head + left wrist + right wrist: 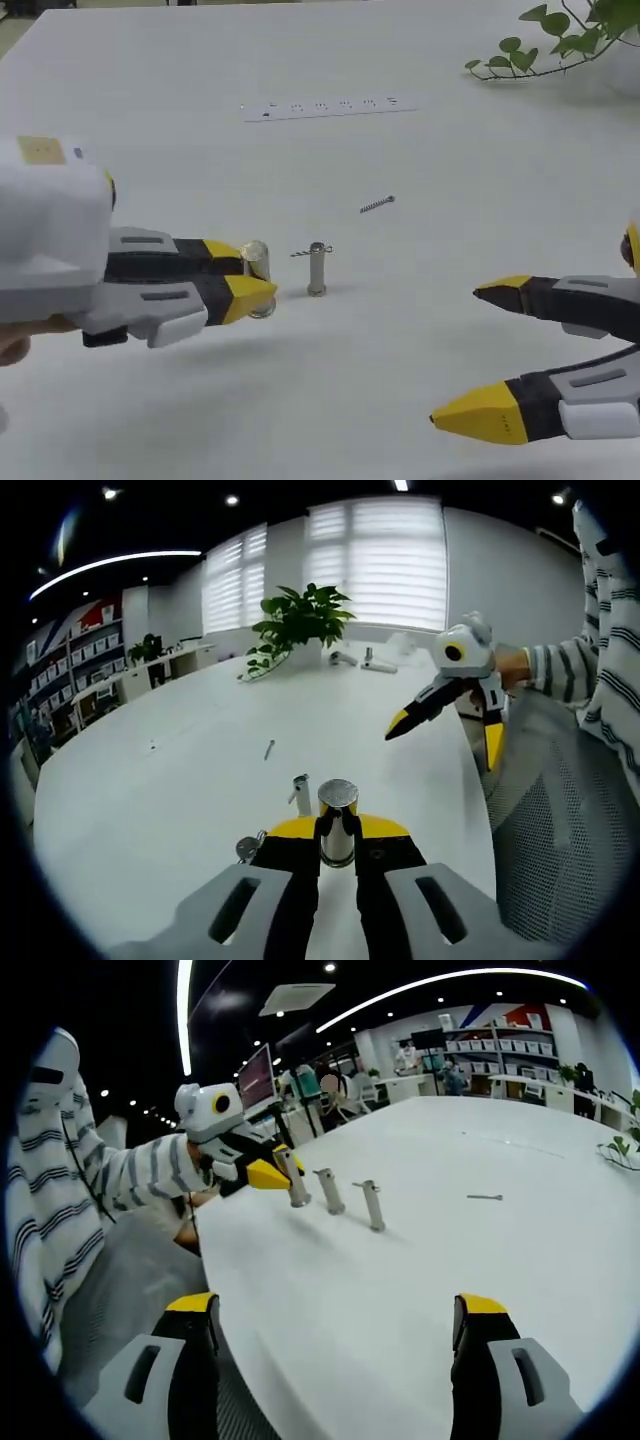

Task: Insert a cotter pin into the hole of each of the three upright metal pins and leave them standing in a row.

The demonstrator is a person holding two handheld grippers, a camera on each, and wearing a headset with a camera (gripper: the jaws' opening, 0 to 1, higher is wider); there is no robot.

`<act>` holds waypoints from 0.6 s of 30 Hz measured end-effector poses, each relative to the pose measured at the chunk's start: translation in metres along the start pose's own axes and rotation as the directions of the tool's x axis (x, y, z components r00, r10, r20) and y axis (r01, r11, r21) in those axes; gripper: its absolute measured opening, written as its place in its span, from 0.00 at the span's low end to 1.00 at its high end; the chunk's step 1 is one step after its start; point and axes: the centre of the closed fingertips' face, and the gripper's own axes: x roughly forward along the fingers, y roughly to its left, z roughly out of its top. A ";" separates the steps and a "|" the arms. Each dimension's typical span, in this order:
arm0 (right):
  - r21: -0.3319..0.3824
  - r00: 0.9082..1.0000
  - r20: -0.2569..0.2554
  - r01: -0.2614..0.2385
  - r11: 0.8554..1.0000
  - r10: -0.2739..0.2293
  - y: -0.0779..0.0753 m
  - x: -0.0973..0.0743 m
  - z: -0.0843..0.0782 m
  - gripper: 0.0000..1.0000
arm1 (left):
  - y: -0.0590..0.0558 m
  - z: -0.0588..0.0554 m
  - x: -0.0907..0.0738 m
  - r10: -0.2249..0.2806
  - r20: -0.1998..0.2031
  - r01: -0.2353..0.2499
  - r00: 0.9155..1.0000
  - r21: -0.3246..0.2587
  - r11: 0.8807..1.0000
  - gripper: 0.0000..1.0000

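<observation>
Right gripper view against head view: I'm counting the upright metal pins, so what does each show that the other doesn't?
Right gripper view: three pins standing apart in a row, plus a striped sleeve and the office behind.
Head view: the sockets on a white power strip.
Both: the left gripper shut on one pin, the right gripper open, a loose cotter pin lying on the table, and a plant.

Striped sleeve (pixel 130 1175) — black-grey tongs (pixel 457 355), yellow tips.
</observation>
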 end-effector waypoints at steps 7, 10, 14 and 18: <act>0.001 1.000 -0.008 0.000 1.000 0.000 0.001 0.002 -0.003 0.98 | -0.011 -0.010 0.018 -0.028 -0.011 0.029 1.000 0.033 0.999 0.10; 0.007 1.000 -0.020 0.005 1.000 -0.005 0.000 0.002 -0.005 0.97 | -0.012 -0.016 0.023 -0.031 -0.022 0.032 0.999 0.027 0.999 0.10; 0.009 1.000 -0.020 0.012 1.000 -0.011 -0.002 0.001 -0.005 0.97 | -0.013 -0.021 0.028 -0.040 -0.027 0.041 0.999 0.006 0.999 0.10; 0.017 1.000 -0.025 0.014 1.000 -0.014 -0.003 0.001 -0.007 0.97 | -0.018 -0.028 0.034 -0.065 -0.030 0.066 0.997 0.014 0.998 0.10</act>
